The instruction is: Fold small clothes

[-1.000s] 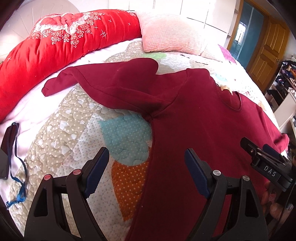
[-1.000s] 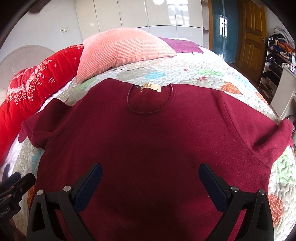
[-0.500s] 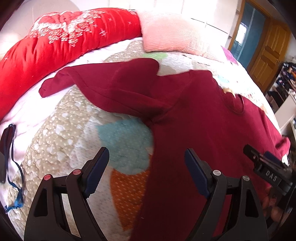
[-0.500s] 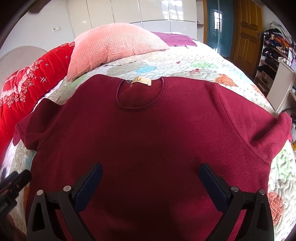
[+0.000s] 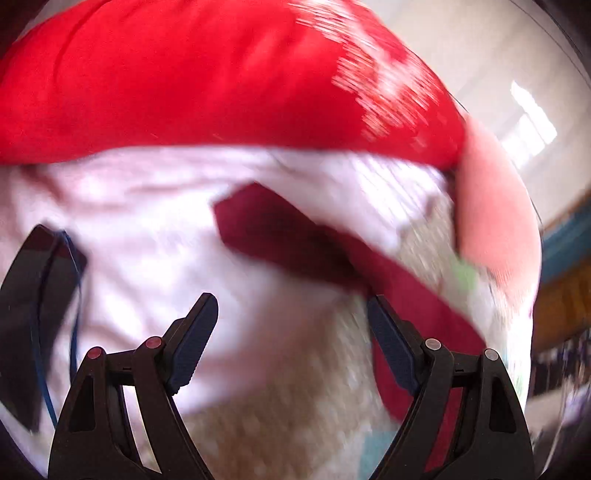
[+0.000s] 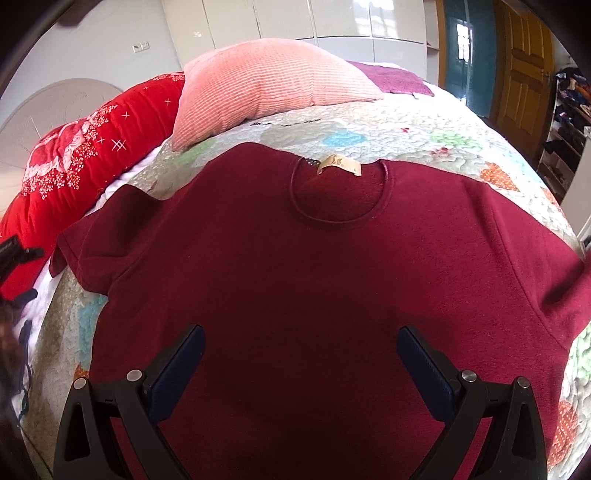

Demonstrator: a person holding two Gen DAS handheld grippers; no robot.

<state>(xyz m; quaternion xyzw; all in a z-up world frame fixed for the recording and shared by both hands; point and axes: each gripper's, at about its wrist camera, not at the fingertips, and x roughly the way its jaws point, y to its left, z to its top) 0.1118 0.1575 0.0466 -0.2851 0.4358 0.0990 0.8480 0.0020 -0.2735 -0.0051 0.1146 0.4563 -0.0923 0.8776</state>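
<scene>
Quilted bed (image 6: pixel 424 122) carries the flat maroon sweater (image 6: pixel 314 277). Both hand-held grippers, left (image 5: pixel 291 332) and right (image 6: pixel 301 363), stand apart, empty. Grip the sleeve cuff (image 5: pixel 240 218) squarely before folding inward.

Bright daylight throughout, left wrist view heavily motion-blurred, red bolster (image 5: pixel 207 74) and white sheet (image 5: pixel 140 236) smeared, right wrist view sharp, glare on glossy wardrobe doors (image 6: pixel 332 18), fisheye curvature, dark vignette at corners.

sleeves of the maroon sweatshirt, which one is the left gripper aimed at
The sleeve stretched toward the red quilt: its cuff lies ahead of the open left gripper. The other sleeve lies on the door side.
</scene>
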